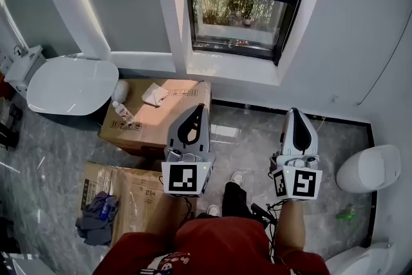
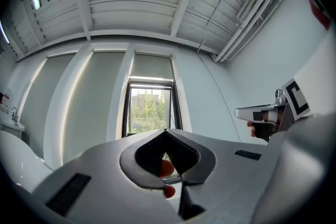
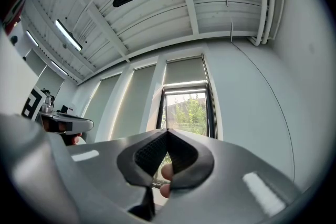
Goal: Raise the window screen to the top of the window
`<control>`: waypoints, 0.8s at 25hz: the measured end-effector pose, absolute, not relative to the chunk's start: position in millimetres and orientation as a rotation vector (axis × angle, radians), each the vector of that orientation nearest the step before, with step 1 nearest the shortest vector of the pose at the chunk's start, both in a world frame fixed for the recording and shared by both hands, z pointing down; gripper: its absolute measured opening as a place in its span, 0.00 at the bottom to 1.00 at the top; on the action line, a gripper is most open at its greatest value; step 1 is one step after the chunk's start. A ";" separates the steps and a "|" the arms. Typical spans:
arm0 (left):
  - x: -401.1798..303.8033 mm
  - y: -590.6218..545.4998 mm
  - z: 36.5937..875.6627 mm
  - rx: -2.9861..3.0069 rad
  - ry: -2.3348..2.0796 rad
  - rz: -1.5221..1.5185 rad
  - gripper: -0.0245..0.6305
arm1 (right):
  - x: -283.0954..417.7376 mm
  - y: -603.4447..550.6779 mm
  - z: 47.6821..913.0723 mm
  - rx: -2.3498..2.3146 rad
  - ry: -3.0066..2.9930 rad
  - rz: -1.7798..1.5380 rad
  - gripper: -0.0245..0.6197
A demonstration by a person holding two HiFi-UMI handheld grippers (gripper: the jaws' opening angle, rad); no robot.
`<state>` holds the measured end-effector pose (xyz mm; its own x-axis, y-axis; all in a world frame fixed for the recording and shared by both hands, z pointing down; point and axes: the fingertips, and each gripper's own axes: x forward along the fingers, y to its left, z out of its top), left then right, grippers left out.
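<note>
The grey left gripper (image 1: pixel 198 107) and right gripper (image 1: pixel 295 113) — jaws closed, empty — aim at the black-framed window (image 1: pixel 241 9) (probably lining up).

Window (image 1: pixel 238 9) cut off by the head view's top edge, its sill hidden behind the left claw (image 2: pixel 166 132) in the left gripper view, print on cardboard box (image 1: pixel 161 114) too small to read, white fixture (image 1: pixel 360 261) cropped at bottom right, small green object (image 1: pixel 346 212) unidentifiable.
</note>
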<state>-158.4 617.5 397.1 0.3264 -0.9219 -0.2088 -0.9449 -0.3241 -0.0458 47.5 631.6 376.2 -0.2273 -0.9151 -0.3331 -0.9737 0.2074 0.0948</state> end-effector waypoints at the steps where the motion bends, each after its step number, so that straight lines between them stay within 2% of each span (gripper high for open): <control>1: -158.0 612.2 399.0 -2.425 1.724 0.215 0.04 | 48.5 627.0 378.0 -1.810 2.272 0.421 0.05; 20: -105.8 459.7 394.4 -2.437 1.726 0.165 0.04 | 93.0 475.3 379.5 -1.820 2.321 0.413 0.05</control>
<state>-105.8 459.7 394.4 0.3315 -0.9269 -0.1759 -0.9434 -0.3263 -0.0587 93.0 475.3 379.5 -0.2449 -0.9236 -0.2950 -0.9686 0.2200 0.1155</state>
